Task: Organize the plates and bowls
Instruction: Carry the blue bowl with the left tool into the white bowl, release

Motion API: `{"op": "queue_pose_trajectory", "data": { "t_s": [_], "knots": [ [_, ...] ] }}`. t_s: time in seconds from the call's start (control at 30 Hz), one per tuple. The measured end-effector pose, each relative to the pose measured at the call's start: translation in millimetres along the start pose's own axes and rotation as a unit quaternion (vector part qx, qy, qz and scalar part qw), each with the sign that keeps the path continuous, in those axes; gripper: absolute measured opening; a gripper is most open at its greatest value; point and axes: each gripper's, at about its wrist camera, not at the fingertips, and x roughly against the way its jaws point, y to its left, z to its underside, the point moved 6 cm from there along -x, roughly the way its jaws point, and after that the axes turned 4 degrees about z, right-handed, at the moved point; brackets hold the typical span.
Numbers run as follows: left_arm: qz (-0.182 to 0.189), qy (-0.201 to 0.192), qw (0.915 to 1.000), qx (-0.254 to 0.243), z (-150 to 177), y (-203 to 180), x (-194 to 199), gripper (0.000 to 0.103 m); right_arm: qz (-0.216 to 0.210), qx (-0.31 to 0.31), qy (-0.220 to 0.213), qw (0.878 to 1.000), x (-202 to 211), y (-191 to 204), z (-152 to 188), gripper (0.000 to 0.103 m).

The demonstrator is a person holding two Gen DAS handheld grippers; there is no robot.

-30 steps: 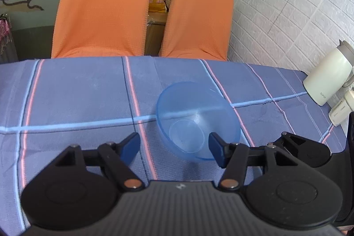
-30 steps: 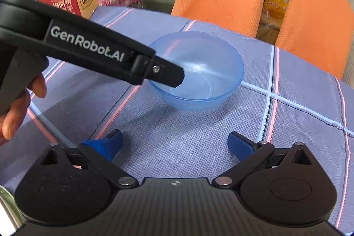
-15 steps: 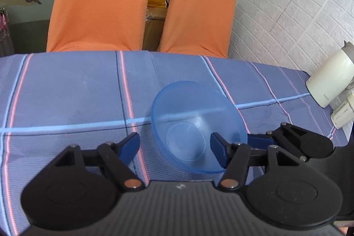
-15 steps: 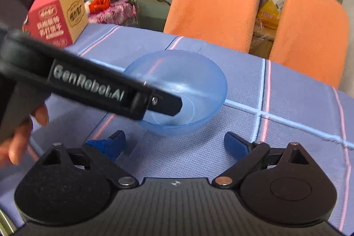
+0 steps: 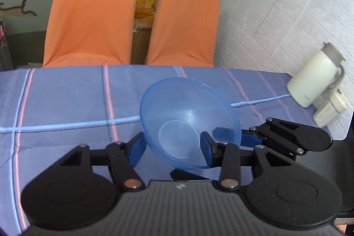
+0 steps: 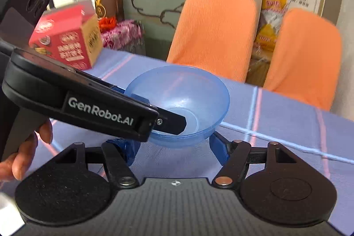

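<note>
Checked tablecloth point(image 5: 66, 98), blue bowl point(image 5: 190, 123) (now tilted) nearer both tools.

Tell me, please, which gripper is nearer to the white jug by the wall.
Right. The right gripper sits on the blue bowl's jug side; the left gripper is at the bowl's other side, farther from the white jug.

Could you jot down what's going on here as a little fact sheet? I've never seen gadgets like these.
Setting: table with a blue checked tablecloth, two orange chairs behind it
Main item: translucent blue bowl, tilted
Left gripper: open, one finger inside the bowl, one outside
Right gripper: open, fingers either side of the bowl's base
Holder: a hand on the left gripper's handle
Nearby: red carton, white jug
Plates: none in view
</note>
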Motion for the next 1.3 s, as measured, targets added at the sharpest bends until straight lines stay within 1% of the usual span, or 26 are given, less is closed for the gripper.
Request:
{"op": "queue_pose_trajectory", "data": {
  "t_s": [0.07,0.17,0.33,0.47,0.57,0.67,0.73,0.87,0.9,0.93,1.0,1.17,1.23,1.3],
  "knots": [
    [0.011,-0.001,0.9999,-0.011,9,-23,15,0.044,0.004,0.006,-0.009,1.000,29,2,8,0.055],
    [0.031,0.001,0.9992,-0.026,29,-61,30,0.045,0.021,0.018,-0.015,1.000,74,5,29,0.055],
    [0.069,0.027,0.9957,-0.056,83,-130,33,0.046,0.058,0.017,0.004,0.998,136,6,81,0.057],
    [0.088,0.052,0.9911,-0.085,126,-175,25,0.048,0.080,-0.004,0.020,0.997,166,3,121,0.058],
    [0.087,0.063,0.9889,-0.103,149,-195,19,0.048,0.092,-0.022,0.021,0.995,174,-2,140,0.058],
    [0.071,0.064,0.9886,-0.117,161,-202,15,0.050,0.081,-0.045,0.018,0.995,169,-8,150,0.059],
    [0.063,0.069,0.9890,-0.114,167,-202,13,0.050,0.073,-0.051,0.017,0.996,164,-11,155,0.059],
    [0.060,0.068,0.9891,-0.116,175,-198,14,0.056,0.056,-0.068,0.006,0.996,158,-15,161,0.057],
    [0.060,0.064,0.9888,-0.121,176,-199,15,0.060,0.053,-0.070,0.003,0.996,160,-15,162,0.057],
    [0.061,0.061,0.9885,-0.124,177,-200,17,0.068,0.048,-0.074,-0.002,0.996,163,-14,164,0.057],
    [0.070,0.056,0.9880,-0.125,177,-203,22,0.075,0.042,-0.084,-0.010,0.996,168,-14,166,0.058],
    [0.076,0.048,0.9884,-0.122,178,-202,38,0.075,0.062,-0.095,-0.026,0.993,198,-2,185,0.059],
    [0.078,0.042,0.9904,-0.106,177,-198,43,0.075,0.071,-0.104,-0.032,0.991,206,-3,190,0.059],
    [0.083,0.032,0.9922,-0.087,176,-194,51,0.075,0.082,-0.123,-0.047,0.988,216,-5,195,0.059]
  ]
}}
